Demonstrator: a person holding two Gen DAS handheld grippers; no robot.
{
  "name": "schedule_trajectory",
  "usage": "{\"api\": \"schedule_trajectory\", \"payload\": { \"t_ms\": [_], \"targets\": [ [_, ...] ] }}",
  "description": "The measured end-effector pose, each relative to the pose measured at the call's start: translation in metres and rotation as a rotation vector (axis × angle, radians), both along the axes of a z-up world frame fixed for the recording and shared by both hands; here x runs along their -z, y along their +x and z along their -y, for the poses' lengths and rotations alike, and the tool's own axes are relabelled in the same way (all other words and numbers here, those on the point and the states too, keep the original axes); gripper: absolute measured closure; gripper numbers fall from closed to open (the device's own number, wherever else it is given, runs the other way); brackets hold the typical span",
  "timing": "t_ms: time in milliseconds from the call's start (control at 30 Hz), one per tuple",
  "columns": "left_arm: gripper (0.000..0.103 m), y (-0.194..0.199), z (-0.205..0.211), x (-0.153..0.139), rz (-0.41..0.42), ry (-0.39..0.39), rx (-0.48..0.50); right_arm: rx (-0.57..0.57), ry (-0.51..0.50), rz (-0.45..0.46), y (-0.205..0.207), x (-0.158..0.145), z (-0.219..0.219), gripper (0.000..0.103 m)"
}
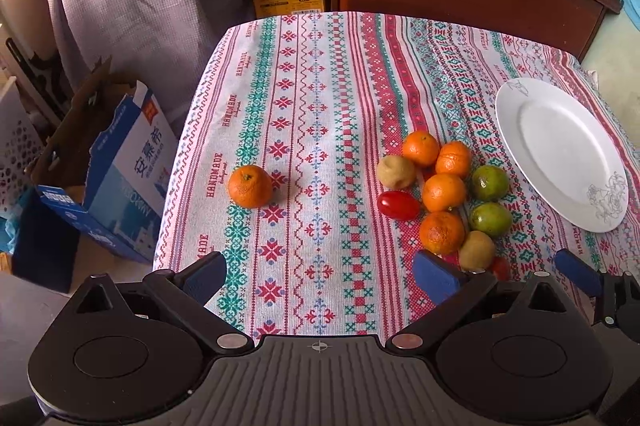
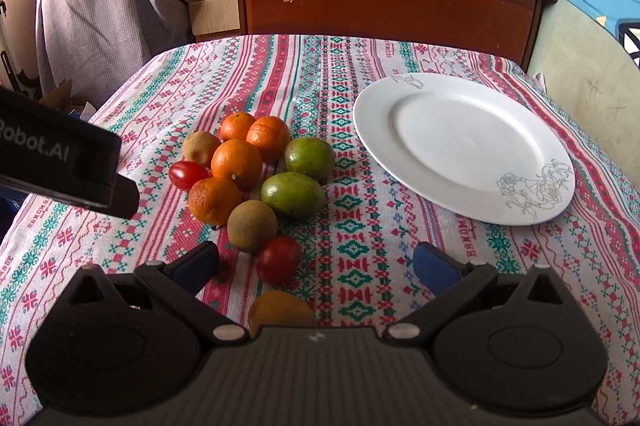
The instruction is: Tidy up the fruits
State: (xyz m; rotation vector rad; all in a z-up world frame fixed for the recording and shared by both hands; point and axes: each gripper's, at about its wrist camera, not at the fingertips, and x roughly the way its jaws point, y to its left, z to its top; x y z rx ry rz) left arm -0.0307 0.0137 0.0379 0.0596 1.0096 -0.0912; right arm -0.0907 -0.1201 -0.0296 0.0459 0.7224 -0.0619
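Both hand-held grippers [image 1: 320, 276] [image 2: 316, 264] spread wide, empty, above round glossy fruit [image 2: 256, 182] beside smooth plate [image 2: 464, 146].

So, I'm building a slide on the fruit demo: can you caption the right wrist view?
Open right tool hovers over clustered fruit beside an empty white plate on a patterned tablecloth.

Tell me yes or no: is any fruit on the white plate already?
No. In the right wrist view the white plate is bare, and the pile of fruit lies on the tablecloth to its left.
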Motion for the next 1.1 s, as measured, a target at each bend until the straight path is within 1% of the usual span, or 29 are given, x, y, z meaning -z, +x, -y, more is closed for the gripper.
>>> {"api": "schedule_trajectory", "payload": {
  "t_ms": [100, 200, 333, 400, 467, 567, 633, 800, 933, 1100],
  "targets": [
    [0.003, -0.004, -0.005, -0.002, 0.002, 0.008, -0.004, 0.007, 0.005, -0.074, 0.004, -0.007, -0.001, 0.001],
    [0.003, -0.005, -0.010, -0.005, 0.006, 0.014, -0.014, 0.021, 0.010, -0.172, 0.014, -0.012, -0.001, 0.001],
    [0.003, -0.005, -0.014, -0.008, -0.007, 0.002, -0.020, -0.003, 0.015, -0.257, 0.026, -0.017, 0.003, 0.001],
    [0.003, -0.004, -0.016, -0.009, -0.013, -0.005, -0.022, -0.008, 0.013, -0.286, 0.030, -0.018, 0.003, 0.001],
    [0.003, -0.003, -0.018, -0.011, -0.016, -0.008, -0.024, -0.013, 0.013, -0.302, 0.032, -0.019, 0.003, 0.001],
    [0.003, 0.002, -0.022, -0.009, -0.043, -0.006, -0.046, -0.026, 0.009, -0.319, 0.035, -0.019, 0.002, 0.001],
    [0.003, 0.004, -0.022, -0.006, -0.055, 0.008, -0.057, -0.024, 0.011, -0.328, 0.038, -0.020, 0.003, 0.001],
    [0.003, 0.005, -0.020, 0.000, -0.056, 0.051, -0.055, -0.008, 0.016, -0.345, 0.042, -0.020, 0.003, 0.001],
    [0.003, 0.006, -0.026, 0.003, -0.054, 0.046, -0.076, 0.001, 0.020, -0.368, 0.047, -0.021, 0.003, 0.001],
    [0.003, 0.008, -0.033, 0.006, -0.058, 0.039, -0.105, 0.021, 0.021, -0.350, 0.050, -0.020, 0.000, 0.001]
  ]
}}
